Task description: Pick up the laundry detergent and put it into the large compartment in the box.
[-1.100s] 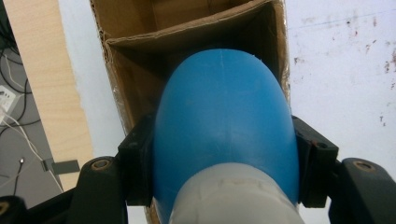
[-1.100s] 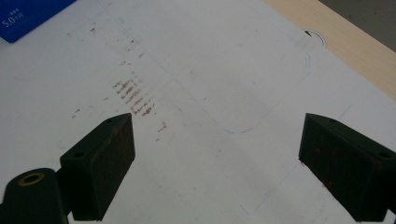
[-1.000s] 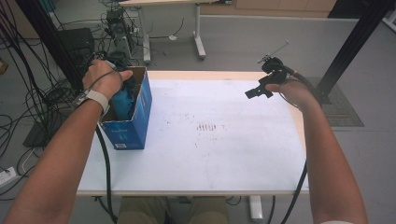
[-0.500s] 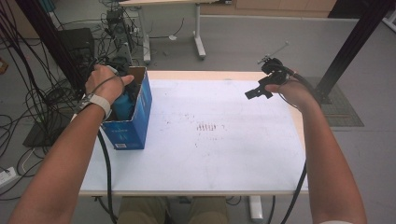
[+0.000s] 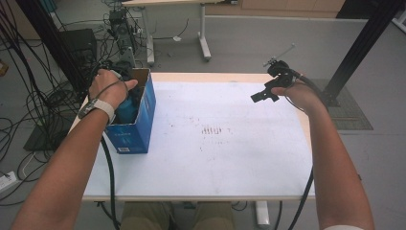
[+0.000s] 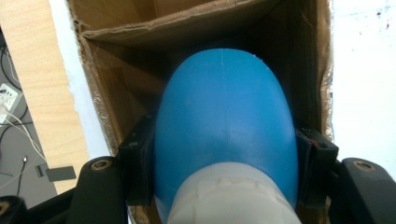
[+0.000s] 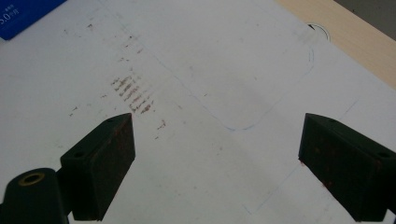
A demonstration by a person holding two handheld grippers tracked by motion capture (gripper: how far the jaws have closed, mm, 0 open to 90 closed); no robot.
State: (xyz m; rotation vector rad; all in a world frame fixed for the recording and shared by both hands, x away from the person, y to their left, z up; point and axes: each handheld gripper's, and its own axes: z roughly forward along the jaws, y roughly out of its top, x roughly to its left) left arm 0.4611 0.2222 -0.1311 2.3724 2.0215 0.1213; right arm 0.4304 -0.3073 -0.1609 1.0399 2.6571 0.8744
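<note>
The left gripper [image 6: 224, 186] is clamping its fingers [image 6: 135, 168] on a blue bottle [image 6: 224, 121], which is sitting inside the open cardboard box [image 5: 139, 120] at the bench's [image 5: 215, 167] left edge. Farther right, the right gripper [image 7: 217, 163] is hovering with fingers spread wide, gripping nothing.

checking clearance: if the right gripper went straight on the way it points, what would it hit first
Most likely the white tabletop: the open right gripper looks down on it, near the reddish smudges, with nothing between. Depth is hard to judge.
</note>
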